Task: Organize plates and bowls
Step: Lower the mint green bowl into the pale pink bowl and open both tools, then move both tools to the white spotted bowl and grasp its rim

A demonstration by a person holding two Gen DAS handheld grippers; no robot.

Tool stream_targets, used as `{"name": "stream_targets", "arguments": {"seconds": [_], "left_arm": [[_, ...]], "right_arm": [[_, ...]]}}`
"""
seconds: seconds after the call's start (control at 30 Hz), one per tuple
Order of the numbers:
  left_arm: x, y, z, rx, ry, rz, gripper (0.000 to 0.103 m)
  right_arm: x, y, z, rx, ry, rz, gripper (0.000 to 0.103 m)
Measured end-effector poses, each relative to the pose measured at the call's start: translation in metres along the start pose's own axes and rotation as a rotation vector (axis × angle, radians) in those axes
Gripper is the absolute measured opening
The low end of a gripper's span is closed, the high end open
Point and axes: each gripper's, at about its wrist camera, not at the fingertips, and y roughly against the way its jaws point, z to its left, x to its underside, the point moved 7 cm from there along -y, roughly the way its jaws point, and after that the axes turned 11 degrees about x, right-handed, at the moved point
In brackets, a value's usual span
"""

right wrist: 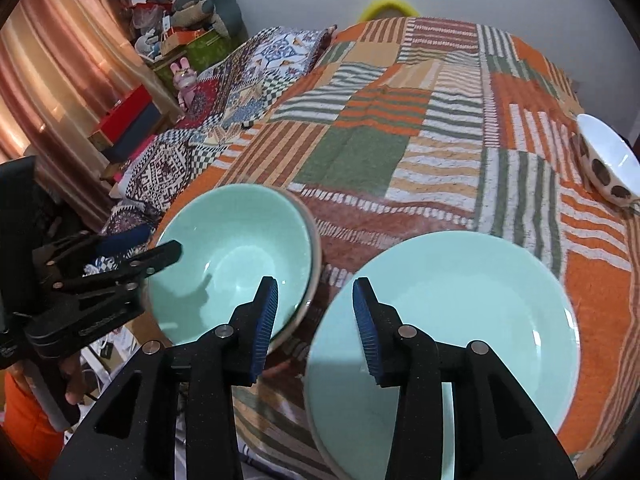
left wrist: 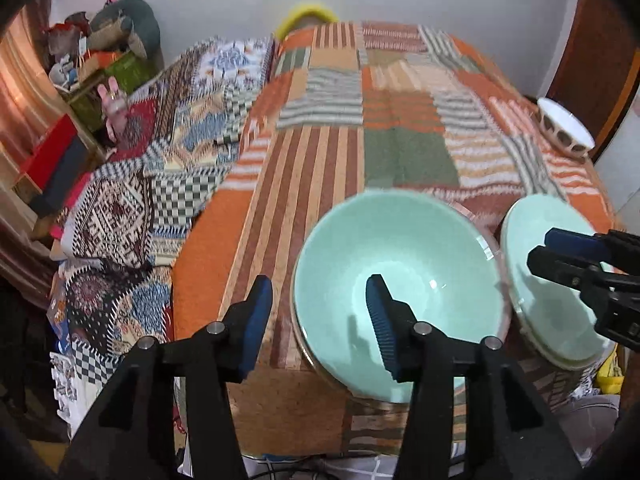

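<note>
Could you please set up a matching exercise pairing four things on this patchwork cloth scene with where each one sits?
Things:
1. mint bowl
2. mint plate
3. white bowl with brown spots
4. yellow ring

Places:
A. far right edge of the cloth
B. near edge, on the right, under the right gripper
C. beyond the far end of the cloth, against the wall
D. near edge, to the left of the plate, by the left gripper

Pairs: 1-D, 2-B, 3-A, 4-C
</note>
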Motion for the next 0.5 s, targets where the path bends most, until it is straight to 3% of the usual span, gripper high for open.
{"name": "stream_targets", "arguments": {"seconds": [0.23, 0.5], "left_arm": [[-0.026, 0.034, -0.022, 0.026, -0.033, -0.085, 0.049], [-0.065, 0.071, -0.083, 0.121, -0.097, -0.203, 0.054]], "right_arm": [[-0.007, 0.028, -0.034, 0.038, -0.054, -0.074, 0.037], [-0.019, 0.074, -0.09, 0.1, -0.14, -0.189, 0.041]]}}
